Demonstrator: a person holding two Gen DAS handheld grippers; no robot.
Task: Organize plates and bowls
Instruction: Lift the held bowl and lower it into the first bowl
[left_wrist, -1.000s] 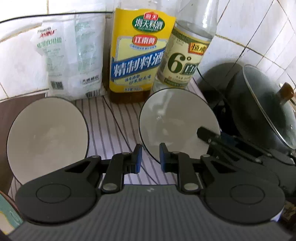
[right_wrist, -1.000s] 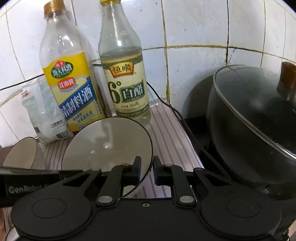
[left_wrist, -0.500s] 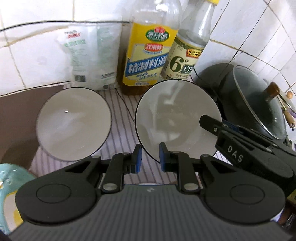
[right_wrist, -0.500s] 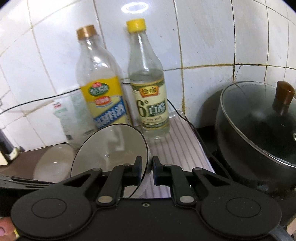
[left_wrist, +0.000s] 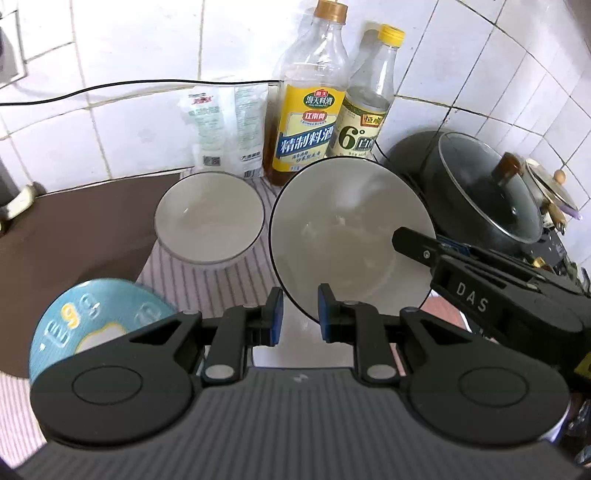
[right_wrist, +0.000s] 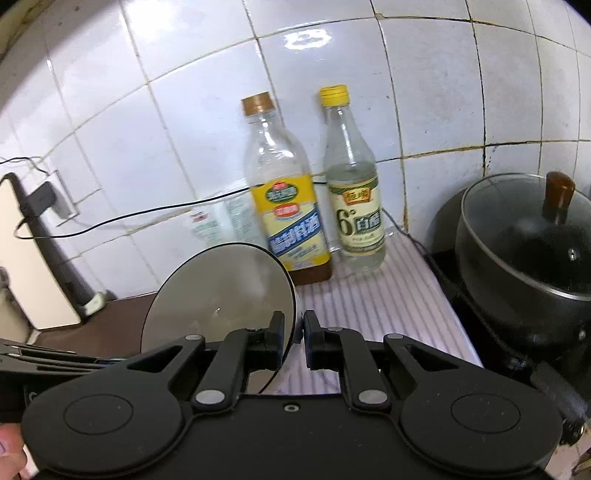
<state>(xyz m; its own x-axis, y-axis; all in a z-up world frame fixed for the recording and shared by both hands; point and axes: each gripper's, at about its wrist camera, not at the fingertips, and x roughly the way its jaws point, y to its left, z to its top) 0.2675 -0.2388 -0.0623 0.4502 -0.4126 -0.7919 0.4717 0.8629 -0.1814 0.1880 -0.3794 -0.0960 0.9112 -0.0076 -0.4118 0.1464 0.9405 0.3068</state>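
Note:
My right gripper (right_wrist: 294, 335) is shut on the rim of a large white bowl with a dark rim (right_wrist: 221, 295) and holds it lifted and tilted. The same bowl (left_wrist: 343, 236) shows in the left wrist view, with the right gripper's fingers (left_wrist: 424, 251) clamped on its right edge. A smaller white bowl (left_wrist: 208, 218) sits on the striped cloth to its left. A blue plate with egg print (left_wrist: 96, 314) lies at the lower left. My left gripper (left_wrist: 297, 314) is in front of the lifted bowl, jaws slightly apart and empty.
Two bottles, a yellow-labelled one (left_wrist: 306, 110) and a vinegar one (left_wrist: 364, 110), stand against the tiled wall beside a white packet (left_wrist: 221, 122). A black pot with glass lid (left_wrist: 491, 188) stands at right. A cable (left_wrist: 110, 86) runs along the wall.
My right gripper has raised the large bowl and drawn back from the bottles. My left gripper has pulled back too, bringing the blue plate into view.

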